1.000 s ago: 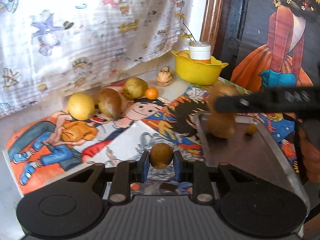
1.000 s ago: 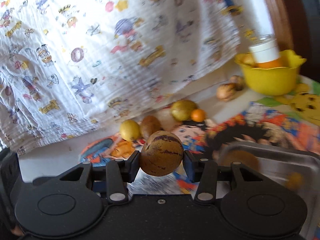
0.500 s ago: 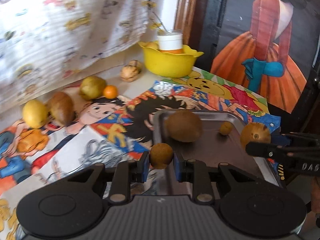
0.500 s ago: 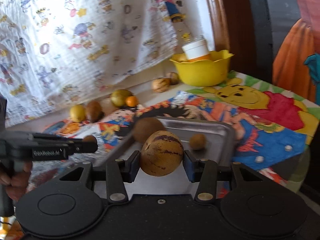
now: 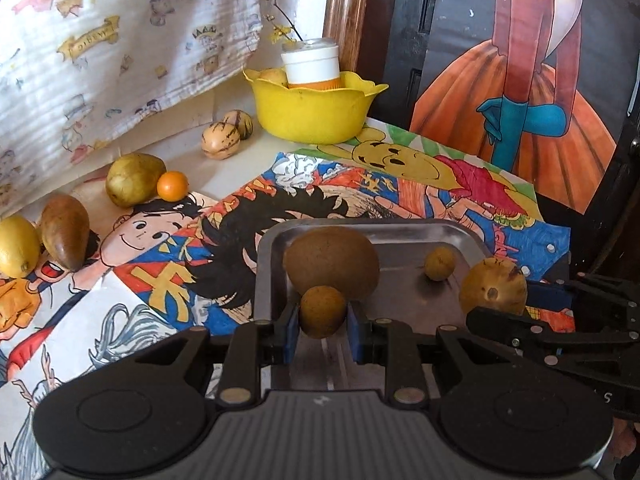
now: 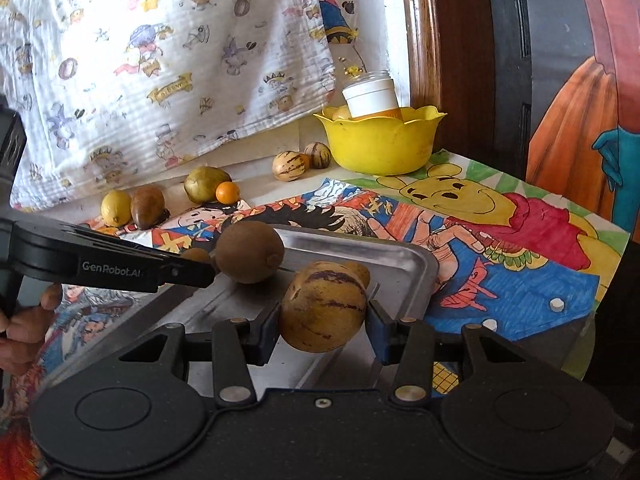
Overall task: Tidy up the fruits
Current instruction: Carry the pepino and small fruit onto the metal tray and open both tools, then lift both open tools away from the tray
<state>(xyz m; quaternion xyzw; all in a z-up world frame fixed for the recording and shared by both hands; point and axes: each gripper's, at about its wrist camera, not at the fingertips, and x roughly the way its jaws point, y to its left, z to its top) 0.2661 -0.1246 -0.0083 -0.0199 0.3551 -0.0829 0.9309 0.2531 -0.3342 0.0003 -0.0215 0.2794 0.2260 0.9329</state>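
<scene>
My left gripper (image 5: 322, 325) is shut on a small round brown fruit (image 5: 322, 311), held over the near left part of the metal tray (image 5: 404, 236). In the tray lie a large brown fruit (image 5: 332, 262) and a small tan fruit (image 5: 439, 264). My right gripper (image 6: 322, 326) is shut on a yellow fruit with purple stripes (image 6: 324, 306), over the tray's (image 6: 400, 260) near right side. In the left wrist view that striped fruit (image 5: 493, 286) shows at the right. The left gripper (image 6: 192, 264) reaches in from the left in the right wrist view.
Along the back wall lie a lemon (image 5: 16, 246), a brown pear-shaped fruit (image 5: 66, 230), a green fruit (image 5: 134, 178), a small orange (image 5: 172, 186) and two striped fruits (image 5: 220, 142). A yellow bowl (image 5: 316, 110) with a white-capped jar (image 5: 312, 62) stands at the back. Cartoon drawings cover the table.
Both grippers have moved over the tray with their fruits, the left swinging right from above the drawings, the right dropping lower. Both grips are unchanged.
</scene>
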